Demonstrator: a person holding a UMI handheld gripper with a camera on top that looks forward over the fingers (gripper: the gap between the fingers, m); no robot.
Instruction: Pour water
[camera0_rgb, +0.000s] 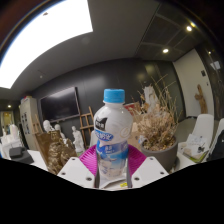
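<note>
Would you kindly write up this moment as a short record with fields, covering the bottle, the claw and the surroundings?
held object: water bottle, clear plastic, blue cap, label with dark and blue bands
bottle pose: upright, cap on
claw: bottle sits between the fingers, pink pads against its lower part at both sides
pouring: not started, bottle not tilted
behind bottle: dried plants beyond it, dark wall, white door
overhead: large bright ceiling panel, small round ceiling lights
receiving vessel: none visible
</note>
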